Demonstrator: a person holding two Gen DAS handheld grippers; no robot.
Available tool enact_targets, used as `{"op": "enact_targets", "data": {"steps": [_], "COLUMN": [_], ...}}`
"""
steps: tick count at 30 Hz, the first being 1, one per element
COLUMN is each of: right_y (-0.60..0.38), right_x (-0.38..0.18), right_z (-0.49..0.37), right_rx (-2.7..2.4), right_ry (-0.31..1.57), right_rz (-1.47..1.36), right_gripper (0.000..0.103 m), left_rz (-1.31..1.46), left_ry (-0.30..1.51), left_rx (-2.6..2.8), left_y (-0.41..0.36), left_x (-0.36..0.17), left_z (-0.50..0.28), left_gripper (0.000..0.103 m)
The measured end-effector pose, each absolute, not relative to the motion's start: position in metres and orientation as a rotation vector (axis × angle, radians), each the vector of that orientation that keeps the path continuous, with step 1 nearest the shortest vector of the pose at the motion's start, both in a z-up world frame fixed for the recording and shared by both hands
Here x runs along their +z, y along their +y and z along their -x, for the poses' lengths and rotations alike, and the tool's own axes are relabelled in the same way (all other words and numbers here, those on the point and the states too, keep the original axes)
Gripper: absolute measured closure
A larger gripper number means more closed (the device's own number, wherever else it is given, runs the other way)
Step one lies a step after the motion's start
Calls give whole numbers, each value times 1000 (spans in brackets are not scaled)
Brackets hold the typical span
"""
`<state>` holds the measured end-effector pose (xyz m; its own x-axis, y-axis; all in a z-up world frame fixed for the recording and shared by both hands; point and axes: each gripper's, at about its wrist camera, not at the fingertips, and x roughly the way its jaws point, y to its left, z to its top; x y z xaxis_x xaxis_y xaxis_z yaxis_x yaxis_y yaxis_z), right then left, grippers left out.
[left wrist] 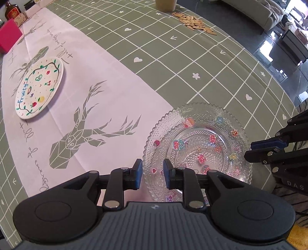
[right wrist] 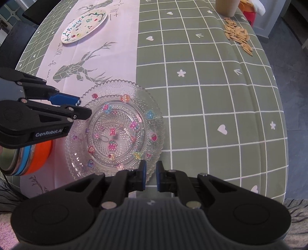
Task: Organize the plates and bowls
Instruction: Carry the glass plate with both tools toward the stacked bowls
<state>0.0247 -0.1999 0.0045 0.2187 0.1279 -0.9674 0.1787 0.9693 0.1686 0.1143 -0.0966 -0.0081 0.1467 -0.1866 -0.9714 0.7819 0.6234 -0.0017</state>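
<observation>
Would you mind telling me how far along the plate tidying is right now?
Nothing looks stacked yet. The glass plate sits on the table with the left gripper and right gripper at opposite rims, both open and holding nothing. The white fruit plate lies apart, still to be gathered.

Two clear glass plates (right wrist: 115,127) sit stacked, and one white fruit-painted plate (left wrist: 39,88) lies apart. One cup (right wrist: 226,7) stands by one scatter of seeds (right wrist: 237,34). One orange bowl stack (right wrist: 32,159) is too hidden to count.
</observation>
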Motion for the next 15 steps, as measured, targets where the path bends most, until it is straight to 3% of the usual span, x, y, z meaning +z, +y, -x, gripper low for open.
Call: {"op": "enact_targets", "data": {"steps": [5, 13, 15], "right_y": [-196, -192, -192], "right_x": [3, 4, 6], "right_z": [-22, -21, -21], "right_rx": [-9, 0, 0], "right_ry": [1349, 1356, 1351], "right_rz": [-265, -251, -247], "right_gripper": [96, 96, 96], "left_rz": [-606, -596, -588], "left_ry": [1247, 1254, 1246], "left_rx": [-747, -739, -730], "left_y": [-96, -91, -91], "left_x": [-10, -9, -7], "left_z": [-108, -101, -101], "left_gripper": [67, 66, 58]}}
